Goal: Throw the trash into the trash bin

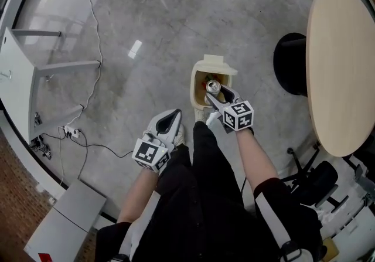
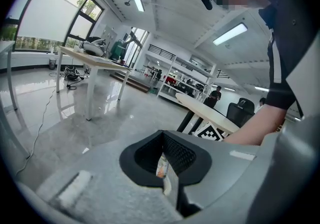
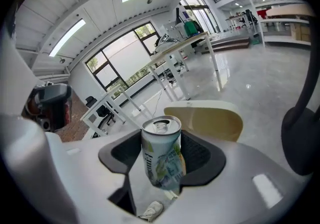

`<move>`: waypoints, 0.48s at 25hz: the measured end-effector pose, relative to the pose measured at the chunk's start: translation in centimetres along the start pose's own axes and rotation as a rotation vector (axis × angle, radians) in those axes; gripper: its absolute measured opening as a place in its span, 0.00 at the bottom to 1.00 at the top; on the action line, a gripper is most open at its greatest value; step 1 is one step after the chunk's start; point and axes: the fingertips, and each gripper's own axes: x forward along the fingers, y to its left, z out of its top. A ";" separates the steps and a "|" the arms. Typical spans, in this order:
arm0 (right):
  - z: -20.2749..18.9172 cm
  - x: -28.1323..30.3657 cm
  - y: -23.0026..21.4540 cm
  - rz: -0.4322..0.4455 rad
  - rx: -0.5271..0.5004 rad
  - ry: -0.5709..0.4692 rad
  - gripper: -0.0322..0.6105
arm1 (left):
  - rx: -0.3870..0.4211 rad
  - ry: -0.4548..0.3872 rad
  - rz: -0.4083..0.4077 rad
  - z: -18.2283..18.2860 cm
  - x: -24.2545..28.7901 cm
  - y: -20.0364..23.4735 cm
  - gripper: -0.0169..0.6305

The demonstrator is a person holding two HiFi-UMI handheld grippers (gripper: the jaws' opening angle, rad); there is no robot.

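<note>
A beige trash bin (image 1: 200,78) stands on the floor just ahead of the person's feet, its flap lid (image 3: 207,123) tipped open. My right gripper (image 1: 214,91) is shut on a dented silver and green drink can (image 1: 213,86), upright and held over the bin's mouth; the can (image 3: 162,158) fills the right gripper view. To the left, beside the person's leg, my left gripper (image 1: 171,117) is shut on a thin flat scrap of wrapper (image 2: 162,167), seen edge-on between the jaws.
A round beige table (image 1: 340,67) on a black base (image 1: 290,70) stands at the right, an office chair (image 1: 316,181) below it. Cables (image 1: 88,138) trail across the grey floor at the left, near a white desk (image 1: 26,73) and a grey box (image 1: 64,225).
</note>
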 end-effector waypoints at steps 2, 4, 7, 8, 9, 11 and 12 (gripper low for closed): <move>-0.3 0.4 -0.6 -0.012 0.032 0.009 0.44 | -0.010 0.005 0.006 -0.4 -0.6 0.1 0.03; -0.9 0.6 -0.7 -0.011 0.040 0.027 0.44 | -0.020 0.002 0.018 -0.6 -0.9 0.2 0.03; -2.1 0.5 -0.8 -0.022 0.048 0.064 0.50 | -0.030 -0.001 0.016 -0.9 -1.1 0.2 0.03; -2.4 0.3 -0.8 -0.029 0.055 0.070 0.50 | -0.028 0.000 0.011 -1.0 -1.2 0.2 0.03; -2.6 0.2 -0.7 -0.034 0.062 0.069 0.49 | -0.024 0.001 0.008 -1.0 -1.2 0.2 0.03; -2.6 -0.2 -0.7 -0.044 0.075 0.056 0.48 | -0.019 -0.004 0.004 -0.7 -1.2 0.4 0.03; -2.7 -0.5 -0.8 -0.050 0.079 0.048 0.48 | -0.018 -0.008 0.003 -0.5 -1.3 0.4 0.03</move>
